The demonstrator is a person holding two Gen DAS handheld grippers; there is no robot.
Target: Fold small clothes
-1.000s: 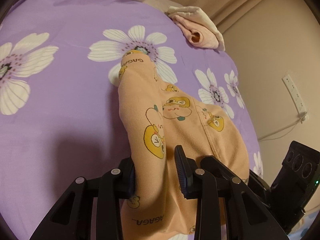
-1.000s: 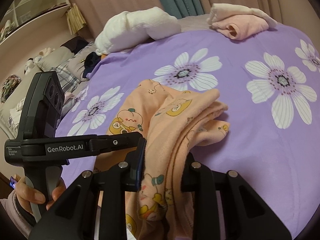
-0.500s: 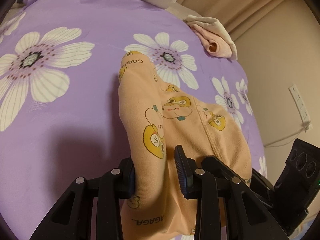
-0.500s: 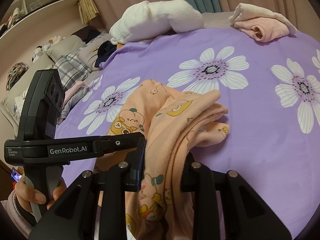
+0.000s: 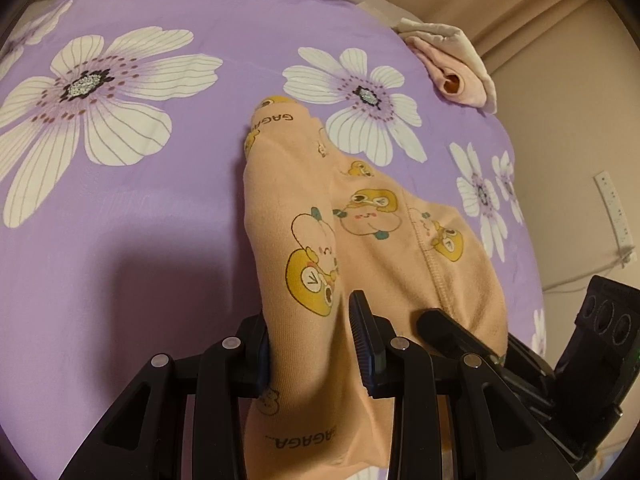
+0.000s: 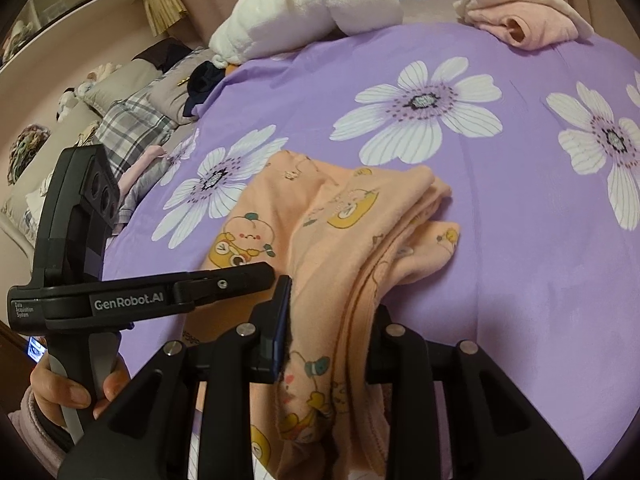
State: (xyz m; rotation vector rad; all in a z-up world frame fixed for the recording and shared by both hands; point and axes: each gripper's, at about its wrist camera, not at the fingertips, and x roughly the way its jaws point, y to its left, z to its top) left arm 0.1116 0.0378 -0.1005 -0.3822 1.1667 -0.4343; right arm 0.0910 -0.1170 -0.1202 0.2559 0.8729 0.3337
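— So, what is lying around on the bed?

— A purple sheet with big white flowers covers it. Far back sits a folded pink cloth, and beside that a fluffy white pillow. Off the left edge there is a checked blanket and a dark bundle. Nothing sits between those and the clothes.

— And the little clothes?

— It is a peach garment with yellow and pink cartoon animals and the letters "GAGA" printed on it. It is bunched and folded over. The far end rests on the sheet near a flower. The near end is lifted up off the bed.

— Who has hold of it?

— Both. The left hand-held gripper is pinched on the near edge, with cloth squeezed between its two fingers. The right hand-held gripper is pinched on a thick fold of the same garment, and the cloth hangs down past its fingers. The two are just beside each other. A hand holds the left one's handle.
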